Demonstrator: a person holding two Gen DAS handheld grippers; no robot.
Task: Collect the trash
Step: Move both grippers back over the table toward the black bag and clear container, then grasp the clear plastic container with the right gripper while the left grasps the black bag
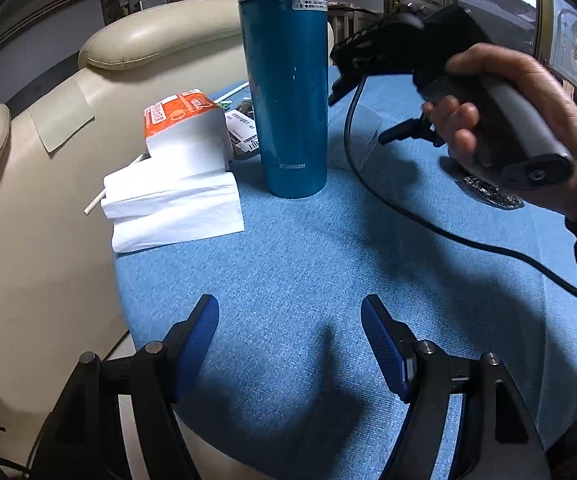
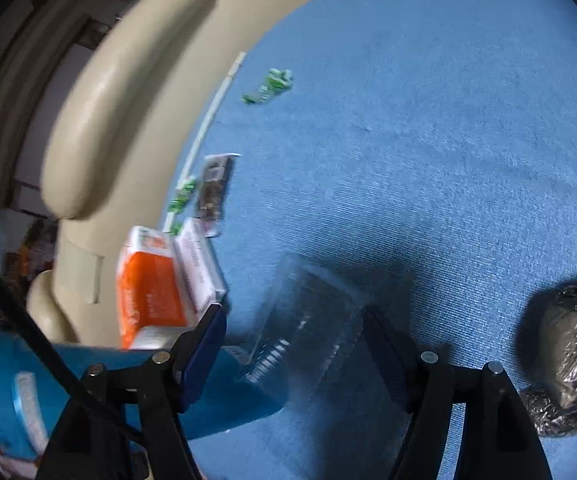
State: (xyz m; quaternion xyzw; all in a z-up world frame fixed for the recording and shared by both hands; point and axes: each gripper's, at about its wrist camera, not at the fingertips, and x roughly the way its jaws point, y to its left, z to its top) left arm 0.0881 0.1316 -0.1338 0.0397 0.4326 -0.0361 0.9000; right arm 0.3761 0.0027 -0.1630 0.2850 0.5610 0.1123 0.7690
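Blue woven cloth (image 1: pixel 308 260) covers the table, and the left gripper (image 1: pixel 290 312) hangs over a bare stretch of it at six o'clock, its blue-padded fingers spread wide with nothing between them. At twelve o'clock from it stands a teal flask (image 1: pixel 292 80), upright. At ten o'clock lies a stack of white tissues (image 1: pixel 172 204), with an orange-and-white tissue pack (image 1: pixel 184 124) just behind it. A cream leather sofa (image 1: pixel 48 200) borders the table on that side. At two o'clock a hand grips the right gripper (image 1: pixel 372 116), a black cable (image 1: pixel 408 216) trailing from it across the cloth.

In the right wrist view the right gripper (image 2: pixel 292 316) is also spread, and a clear plastic container (image 2: pixel 308 328) lies on the cloth between its fingers; the picture is blurred, so contact cannot be judged. A crumpled black plastic bag (image 2: pixel 572 360) sits at three o'clock. Green wrapper scraps (image 2: pixel 272 84) lie at eleven o'clock, well apart, with a small dark packet (image 2: pixel 214 192) nearer.
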